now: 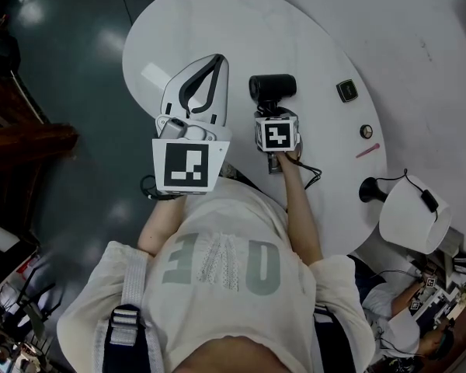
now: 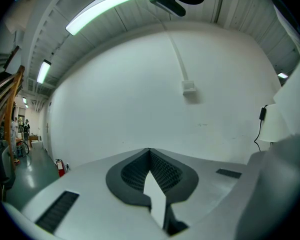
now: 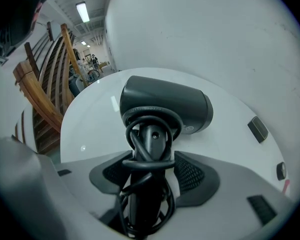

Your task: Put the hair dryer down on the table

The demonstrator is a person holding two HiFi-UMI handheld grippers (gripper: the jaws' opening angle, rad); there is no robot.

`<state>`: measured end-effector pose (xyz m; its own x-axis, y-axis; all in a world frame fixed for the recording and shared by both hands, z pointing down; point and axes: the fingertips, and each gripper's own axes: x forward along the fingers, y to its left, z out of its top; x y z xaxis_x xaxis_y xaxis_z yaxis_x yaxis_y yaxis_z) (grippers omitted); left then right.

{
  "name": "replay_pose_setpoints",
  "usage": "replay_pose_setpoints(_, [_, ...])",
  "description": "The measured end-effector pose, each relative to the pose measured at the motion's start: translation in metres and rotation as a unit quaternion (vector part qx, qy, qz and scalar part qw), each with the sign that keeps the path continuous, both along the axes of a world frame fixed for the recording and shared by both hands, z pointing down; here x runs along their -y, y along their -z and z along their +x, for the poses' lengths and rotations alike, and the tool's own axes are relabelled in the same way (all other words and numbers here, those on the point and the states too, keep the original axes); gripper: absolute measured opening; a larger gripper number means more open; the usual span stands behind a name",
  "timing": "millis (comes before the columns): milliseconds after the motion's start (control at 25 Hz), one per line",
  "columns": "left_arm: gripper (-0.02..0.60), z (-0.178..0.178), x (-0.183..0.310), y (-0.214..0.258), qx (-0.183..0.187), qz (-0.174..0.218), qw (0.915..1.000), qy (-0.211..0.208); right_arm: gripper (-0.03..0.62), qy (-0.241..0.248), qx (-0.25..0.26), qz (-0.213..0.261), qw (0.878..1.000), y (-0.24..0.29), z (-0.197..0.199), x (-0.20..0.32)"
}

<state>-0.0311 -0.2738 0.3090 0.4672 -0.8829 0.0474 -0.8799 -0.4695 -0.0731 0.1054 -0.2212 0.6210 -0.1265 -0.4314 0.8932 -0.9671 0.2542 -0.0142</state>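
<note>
Right gripper (image 3: 152, 170), jaws spread wide and not pressing the cord-wrapped handle between them, faces the hair dryer (image 3: 165, 104) lying on the tabletop (image 3: 90, 119) just ahead, barrel crosswise; left gripper (image 1: 216, 61), closed and empty, is farther off

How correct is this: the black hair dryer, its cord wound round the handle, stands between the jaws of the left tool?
Wrong only in the side: the hair dryer stands between the jaws of the right tool, as the right gripper view shows.

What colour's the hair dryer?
The hair dryer is black; the right gripper view shows it best.
</note>
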Motion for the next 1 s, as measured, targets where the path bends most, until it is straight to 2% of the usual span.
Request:
replay_pose_setpoints(160, [0.003, -0.001, -0.001, -0.001, 0.0, -0.002, 1.0, 0.002, 0.268, 0.007, 0.021, 0.002, 1.0, 0.005, -0.005, 0.002])
replay_pose_setpoints(400, [0.003, -0.003, -0.002, 0.002, 0.001, 0.002, 1.0, 0.007, 0.268, 0.005, 0.054, 0.051, 0.997, 0.05, -0.012, 0.025])
replay_pose_setpoints(600, [0.003, -0.004, -0.003, 0.003, 0.003, 0.003, 1.0, 0.007, 0.268, 0.0, 0.062, 0.155, 0.986, 0.126, -0.009, 0.051])
replay_pose_setpoints(640, [0.003, -0.004, -0.003, 0.004, 0.003, 0.004, 1.0, 0.007, 0.266, 0.001, 0.065, 0.183, 0.981, 0.146, -0.009, 0.057])
replay_pose_setpoints(680, [0.003, -0.003, -0.003, 0.005, 0.002, 0.005, 1.0, 0.007, 0.235, 0.0, 0.066, 0.211, 0.975, 0.167, -0.009, 0.061])
replay_pose_setpoints(720, [0.003, -0.003, -0.004, 0.006, 0.002, 0.007, 1.0, 0.006, 0.177, -0.003, 0.067, 0.24, 0.968, 0.188, -0.008, 0.064])
replay_pose_setpoints(800, [0.003, -0.002, -0.004, 0.009, 0.001, 0.009, 0.9999, 0.005, 0.13, -0.014, 0.073, 0.299, 0.951, 0.23, -0.006, 0.067])
replay_pose_setpoints(920, [0.003, -0.001, -0.006, 0.017, 0.0, 0.018, 0.9998, 0.004, 0.085, -0.025, 0.086, 0.384, 0.919, 0.287, -0.006, 0.061])
replay_pose_setpoints(1000, [0.003, -0.001, -0.009, 0.024, 0.0, 0.028, 0.9996, 0.004, 0.005, -0.023, 0.086, 0.443, 0.892, 0.321, -0.007, 0.052])
